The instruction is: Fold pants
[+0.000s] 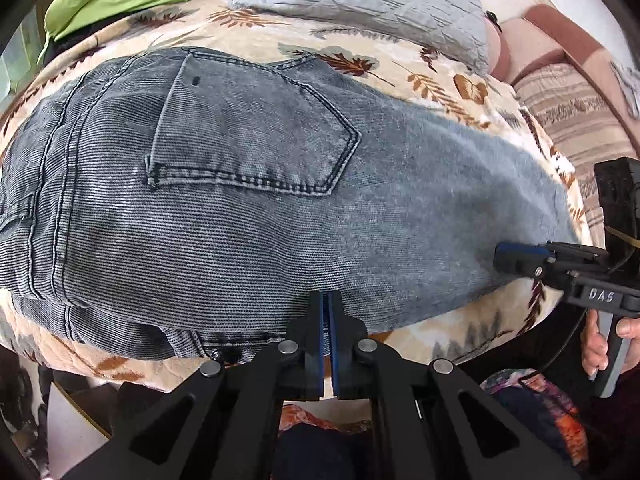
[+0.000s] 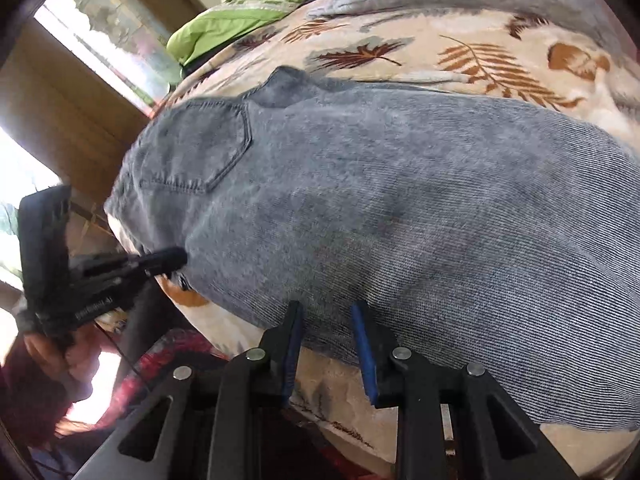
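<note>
We have the pants (image 1: 248,184), grey-blue washed denim with a fine ribbed weave, lying flat on the leaf-printed bedspread (image 1: 436,80); they look already doubled leg on leg, back pocket (image 1: 252,128) upward, its contrast stitching tracing a pointed shield shape. Taking that pocket as our landmark: the left gripper (image 1: 329,300) sits below it at the near edge of the denim, jaws closed tight with the blue pads together, seemingly pinching that edge, though we cannot see cloth between them; we judge it is pinning the seat so the fabric will not slide. Well away from the pocket, along the leg, our right gripper (image 2: 326,312) rests its tips on the near edge with jaws partly open, nothing clamped; cloth lies at the gap, so we read it as lined up to take hold for the next fold. Beyond the pocket, a quilted grey pillow (image 1: 372,4) lies crumpled, and a green cover (image 1: 116,0) beside it.
</note>
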Motion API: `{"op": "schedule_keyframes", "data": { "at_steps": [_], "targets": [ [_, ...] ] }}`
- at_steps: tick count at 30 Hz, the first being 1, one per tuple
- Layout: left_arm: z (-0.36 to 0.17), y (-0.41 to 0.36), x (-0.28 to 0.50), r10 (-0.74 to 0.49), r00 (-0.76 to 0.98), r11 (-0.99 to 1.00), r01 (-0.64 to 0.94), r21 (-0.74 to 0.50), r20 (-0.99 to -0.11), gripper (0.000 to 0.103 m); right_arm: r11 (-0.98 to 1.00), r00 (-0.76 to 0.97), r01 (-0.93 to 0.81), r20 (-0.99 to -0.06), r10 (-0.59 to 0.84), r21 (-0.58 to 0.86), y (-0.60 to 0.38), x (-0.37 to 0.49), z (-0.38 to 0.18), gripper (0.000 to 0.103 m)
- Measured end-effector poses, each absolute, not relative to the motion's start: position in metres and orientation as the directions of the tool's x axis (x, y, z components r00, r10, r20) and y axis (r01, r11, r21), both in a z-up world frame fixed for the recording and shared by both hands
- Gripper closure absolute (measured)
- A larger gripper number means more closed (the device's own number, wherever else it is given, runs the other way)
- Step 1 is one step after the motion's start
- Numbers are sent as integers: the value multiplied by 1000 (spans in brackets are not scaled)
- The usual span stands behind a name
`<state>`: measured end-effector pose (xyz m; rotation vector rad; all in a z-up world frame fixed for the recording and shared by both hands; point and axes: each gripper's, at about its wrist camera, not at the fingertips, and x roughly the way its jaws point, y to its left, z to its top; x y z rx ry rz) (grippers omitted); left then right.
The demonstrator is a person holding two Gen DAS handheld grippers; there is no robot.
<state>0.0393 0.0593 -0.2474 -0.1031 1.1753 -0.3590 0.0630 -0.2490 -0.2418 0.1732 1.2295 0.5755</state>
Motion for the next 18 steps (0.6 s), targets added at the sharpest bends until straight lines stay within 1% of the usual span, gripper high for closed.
{"op": "schedule_keyframes", "data": {
  "at_steps": [4, 5, 6, 7, 8, 12, 16, 18],
  "targets": [
    [-226, 60, 41, -354, 423, 932, 237, -275, -834, 99, 841, 336, -356, -784, 523, 408, -251, 79, -208, 73],
    [-222, 59, 43, -358, 439, 930, 247, -273, -824, 99, 838, 348, -364, -775, 527, 406, -248, 87, -201, 71],
    [-220, 56, 44, -365, 447, 927, 255, -275, -817, 99, 837, 356, -372, -772, 527, 401, -242, 96, -195, 63],
    [-219, 54, 47, -374, 446, 923, 263, -280, -813, 99, 842, 369, -379, -772, 518, 384, -237, 106, -190, 43],
    [-220, 51, 49, -385, 441, 918, 272, -288, -810, 99, 847, 382, -383, -771, 510, 370, -231, 116, -186, 37],
    [-231, 44, 56, -390, 415, 914, 284, -290, -822, 99, 823, 387, -436, -750, 537, 364, -200, 155, -179, 36],
    [-251, 47, 59, -387, 365, 916, 261, -306, -847, 99, 807, 335, -501, -790, 513, 312, -165, 188, -194, 36],
    [-253, 52, 58, -410, 370, 907, 259, -331, -834, 99, 798, 298, -521, -811, 503, 303, -155, 203, -207, 39]
  ]
}}
